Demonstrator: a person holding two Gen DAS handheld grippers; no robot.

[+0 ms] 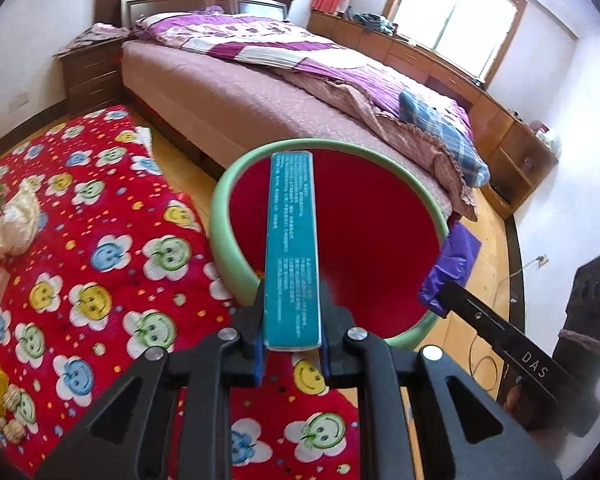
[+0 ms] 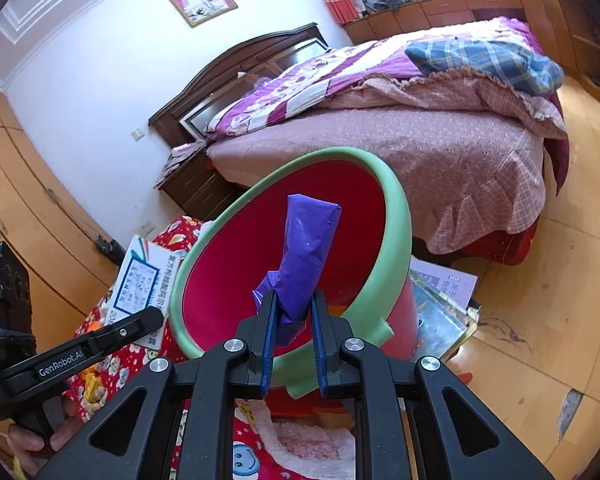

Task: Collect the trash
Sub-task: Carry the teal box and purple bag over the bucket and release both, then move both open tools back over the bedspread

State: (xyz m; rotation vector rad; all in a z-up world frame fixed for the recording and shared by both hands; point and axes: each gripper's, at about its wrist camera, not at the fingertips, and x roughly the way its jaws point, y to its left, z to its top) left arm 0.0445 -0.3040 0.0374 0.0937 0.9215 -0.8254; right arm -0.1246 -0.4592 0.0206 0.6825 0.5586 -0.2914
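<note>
The trash is two pieces, both held over the red bin (image 1: pixel 364 240) with the green rim, which stands just beside the bed (image 1: pixel 260 92) on the wooden floor (image 2: pixel 540 300). The left gripper (image 1: pixel 292 344) has its fingers (image 1: pixel 259 360) narrowed onto the near end of a long teal box (image 1: pixel 292 248), which reaches out over the bin's open mouth. The right gripper (image 2: pixel 292 336) has its blue-lined fingers (image 2: pixel 268 340) close about the lower end of a purple wrapper (image 2: pixel 304 256), whose free end stands up in front of the bin's red inside; no earlier view shows how tightly. Each gripper shows at the edge of the other's view. Beside the bin lies a red blanket (image 1: pixel 100 240) printed with smiling flowers, carrying scattered small things. A few printed sheets (image 2: pixel 140 280) lie against the bin.
</note>
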